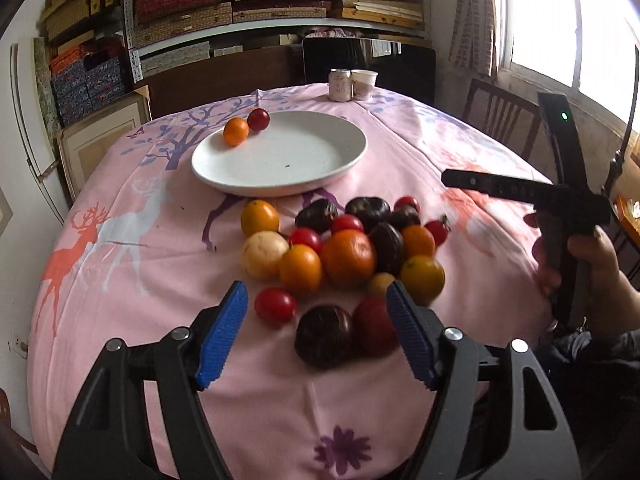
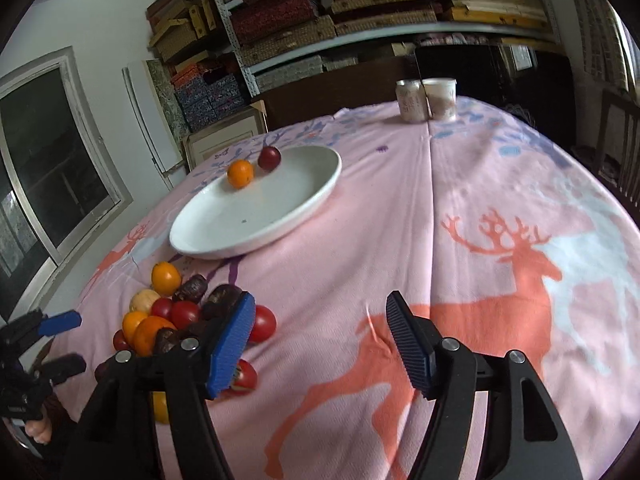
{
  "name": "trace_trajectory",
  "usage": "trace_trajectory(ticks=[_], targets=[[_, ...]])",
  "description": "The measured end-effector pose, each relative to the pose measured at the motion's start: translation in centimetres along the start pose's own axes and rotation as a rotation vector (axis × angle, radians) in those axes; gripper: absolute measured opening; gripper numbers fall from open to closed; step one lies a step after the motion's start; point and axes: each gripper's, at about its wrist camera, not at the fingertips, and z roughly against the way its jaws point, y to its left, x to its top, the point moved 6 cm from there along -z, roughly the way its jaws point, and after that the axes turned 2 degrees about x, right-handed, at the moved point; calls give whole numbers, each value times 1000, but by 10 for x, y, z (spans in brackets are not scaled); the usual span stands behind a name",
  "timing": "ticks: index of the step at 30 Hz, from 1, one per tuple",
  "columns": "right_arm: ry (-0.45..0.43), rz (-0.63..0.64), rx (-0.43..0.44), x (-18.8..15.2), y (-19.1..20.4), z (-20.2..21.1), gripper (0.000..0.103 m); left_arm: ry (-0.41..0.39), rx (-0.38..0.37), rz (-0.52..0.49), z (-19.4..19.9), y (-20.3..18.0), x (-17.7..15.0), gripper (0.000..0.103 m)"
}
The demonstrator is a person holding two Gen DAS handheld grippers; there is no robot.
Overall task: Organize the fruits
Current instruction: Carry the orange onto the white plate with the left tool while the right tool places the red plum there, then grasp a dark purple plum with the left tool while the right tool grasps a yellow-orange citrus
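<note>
A white plate (image 1: 304,168) holds one orange (image 1: 235,131) and one dark red fruit (image 1: 258,119) at its far left rim. It also shows in the right wrist view (image 2: 280,216). A pile of oranges, red tomatoes and dark purple fruits (image 1: 348,256) lies on the pink cloth in front of the plate. My left gripper (image 1: 318,328) is open and empty, just above the near edge of the pile, with a dark fruit (image 1: 324,336) between its fingers. My right gripper (image 2: 320,340) is open and empty over bare cloth, right of the pile (image 2: 172,316).
A can (image 1: 339,85) and a paper cup (image 1: 363,83) stand at the table's far edge. Shelves of boxes fill the back wall. A wooden chair (image 1: 504,120) stands at the right by the window. The right gripper and hand (image 1: 568,216) show in the left wrist view.
</note>
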Motion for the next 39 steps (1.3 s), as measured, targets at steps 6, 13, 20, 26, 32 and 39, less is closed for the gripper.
trace_trajectory(ticks=[6, 13, 20, 26, 32, 39], targets=[[-17, -71, 28, -1, -9, 1, 69, 82, -43, 90, -15, 14, -32, 43], [-48, 20, 2, -5, 6, 7, 69, 90, -24, 118, -34, 11, -35, 42], [-57, 63, 18, -9, 15, 12, 69, 55, -71, 171, -43, 10, -25, 36], [60, 145, 122, -55, 53, 19, 69, 35, -71, 171, -39, 12, -26, 35], [107, 220, 149, -76, 84, 23, 69, 31, -39, 159, -42, 7, -22, 36], [122, 229, 134, -81, 90, 18, 69, 23, -63, 175, -46, 10, -18, 37]])
